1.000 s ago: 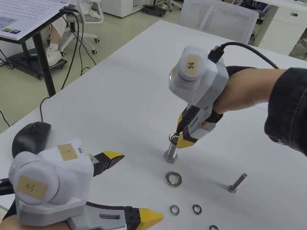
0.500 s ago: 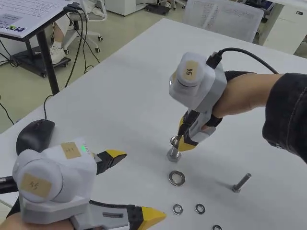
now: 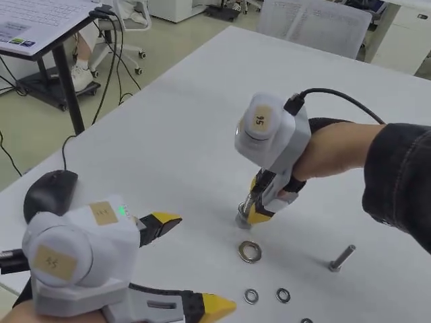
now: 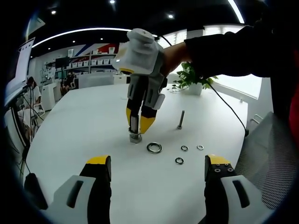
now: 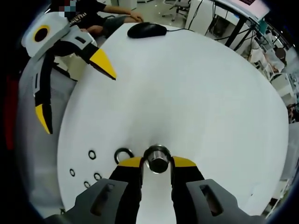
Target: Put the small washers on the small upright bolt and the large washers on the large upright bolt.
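Observation:
The large bolt point(image 3: 242, 217) stands upright mid-table. My right gripper point(image 3: 250, 214) is down over its top, shut on a large washer point(image 5: 158, 158) that rings the bolt's tip. A second large washer point(image 3: 250, 252) lies flat just in front of the bolt. Three small washers point(image 3: 251, 295) point(image 3: 283, 295) point(image 3: 306, 321) lie nearer me. The small bolt point(image 3: 341, 258) stands to the right, upright in the left gripper view point(image 4: 180, 119). My left gripper point(image 3: 192, 264) hovers open at the near left, nothing between its yellow tips point(image 4: 158, 163).
A black mouse point(image 3: 48, 192) rests near the table's left edge. Beyond that edge are a desk with a laptop point(image 3: 34, 20) and hanging cables. A mesh chair back point(image 3: 313, 27) stands at the far side. The right gripper's cable point(image 3: 337, 94) trails over the person's sleeve.
My right gripper has come down, lowering the large washer from above the bolt's tip onto it. The left gripper has stayed open in place.

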